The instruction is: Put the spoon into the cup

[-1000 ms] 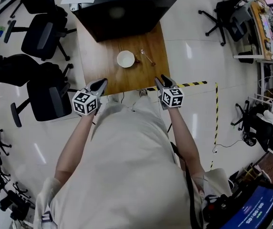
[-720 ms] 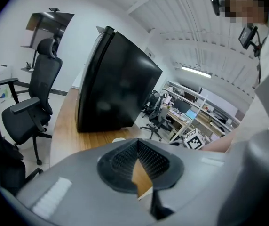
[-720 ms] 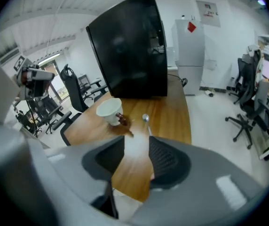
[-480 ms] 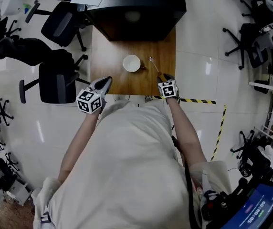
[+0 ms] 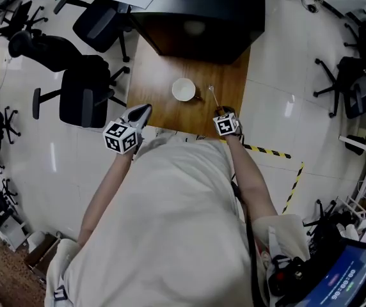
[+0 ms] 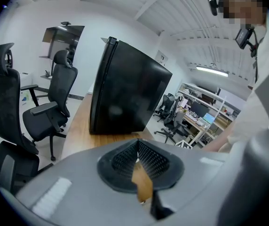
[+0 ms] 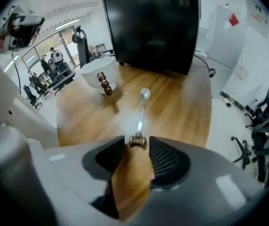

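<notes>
— What are we seeing from the head view?

— We are looking down on a wooden table with a big black box standing at its far end. The white cup is sitting upright near the middle. The spoon is lying on the wood just to the cup's right, apart from it. The right gripper is reaching over the near edge at the spoon's handle end. The left gripper is hanging by the table's near left corner, close to an office chair.

— And from the left gripper view?

— We are finding its jaws pressed together at the tips, with nothing between them. The left gripper is pointing along the table towards the black box, and an office chair is standing at the left.

— And the right gripper view?

— Here the right gripper is holding its jaws a little apart. The brown end of the spoon is sitting right in the gap between the tips, and we are not seeing the pads pressing on it. The spoon is lying flat on the table, its bowl pointing away towards the black box. The cup is standing further off to the left, turning its brown beaded handle towards us, and the spoon is lying outside it.
</notes>
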The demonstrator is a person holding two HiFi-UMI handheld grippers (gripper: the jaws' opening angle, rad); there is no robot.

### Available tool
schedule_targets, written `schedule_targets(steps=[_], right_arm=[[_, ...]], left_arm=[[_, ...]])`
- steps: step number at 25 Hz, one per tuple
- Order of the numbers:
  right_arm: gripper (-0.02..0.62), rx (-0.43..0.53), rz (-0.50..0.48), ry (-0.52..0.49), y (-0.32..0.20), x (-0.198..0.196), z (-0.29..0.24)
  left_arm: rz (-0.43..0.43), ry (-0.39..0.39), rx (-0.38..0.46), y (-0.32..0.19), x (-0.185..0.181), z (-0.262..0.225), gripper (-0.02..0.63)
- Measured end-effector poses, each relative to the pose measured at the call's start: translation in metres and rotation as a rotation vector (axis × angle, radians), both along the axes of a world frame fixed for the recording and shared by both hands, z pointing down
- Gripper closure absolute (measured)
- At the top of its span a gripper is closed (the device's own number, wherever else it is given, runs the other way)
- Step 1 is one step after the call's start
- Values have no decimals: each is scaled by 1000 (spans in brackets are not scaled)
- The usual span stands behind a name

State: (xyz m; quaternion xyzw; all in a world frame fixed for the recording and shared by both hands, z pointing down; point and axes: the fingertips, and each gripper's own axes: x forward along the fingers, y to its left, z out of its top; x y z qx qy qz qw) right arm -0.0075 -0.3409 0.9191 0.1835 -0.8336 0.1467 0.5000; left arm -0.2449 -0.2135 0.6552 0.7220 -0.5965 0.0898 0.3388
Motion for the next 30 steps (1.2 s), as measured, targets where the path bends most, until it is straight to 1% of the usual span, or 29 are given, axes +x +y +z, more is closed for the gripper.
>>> schedule_targets(steps=[3, 5, 9, 12, 16, 21, 25, 30], right_arm=[[442, -20, -11, 40, 5, 2, 13], [442, -11, -29, 39, 3, -3, 10], [442, 3, -16, 42, 2, -5, 7], [465, 5, -23, 58, 5, -4, 10], [468, 12, -22, 53, 2, -2, 4], [469, 9, 3, -25, -4, -9, -23], [471, 12, 58, -101, -6, -15, -48], [471, 42, 86, -185, -3, -27, -89]], left_arm=[[-19, -4, -7, 0, -1, 0, 606], [-29, -6, -12, -1, -1, -1, 606], [-44, -8, -19, -3, -2, -2, 606], [-51, -2, -24, -4, -2, 0, 606], [-49, 6, -21, -7, 1, 0, 606], [-32, 17, -13, -11, 3, 3, 606], [-19, 28, 4, -11, 3, 5, 606], [-10, 38, 23, -6, -2, 4, 606]])
